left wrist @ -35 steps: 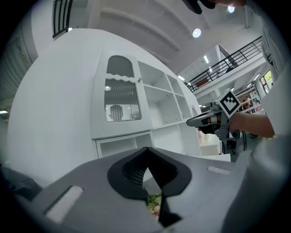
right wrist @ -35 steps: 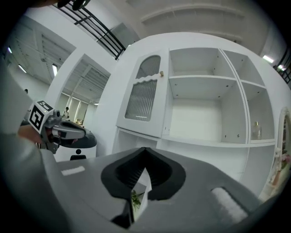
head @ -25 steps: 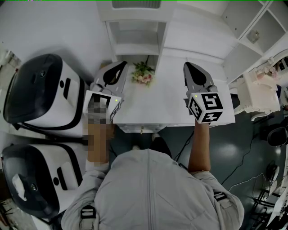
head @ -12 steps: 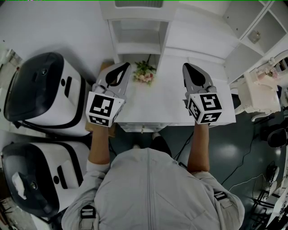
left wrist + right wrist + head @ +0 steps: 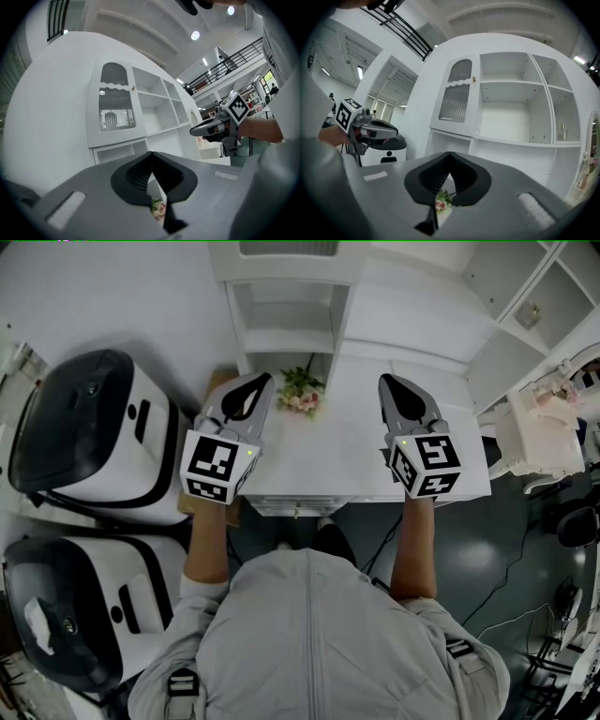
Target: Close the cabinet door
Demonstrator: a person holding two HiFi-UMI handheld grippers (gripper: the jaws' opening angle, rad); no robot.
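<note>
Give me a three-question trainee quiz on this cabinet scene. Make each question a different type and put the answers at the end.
1. True or false: the jaws of the right gripper stand wide apart.
2. Multiple choice: what lies on the white counter between the left gripper and the right gripper? A) a cup B) a small bunch of flowers C) a bottle
3. Fill in: in the head view, the two black-topped white machines stand on the person's ____ side.

Key: 1 false, the jaws are together with nothing held. 2 B. 3 left.
</note>
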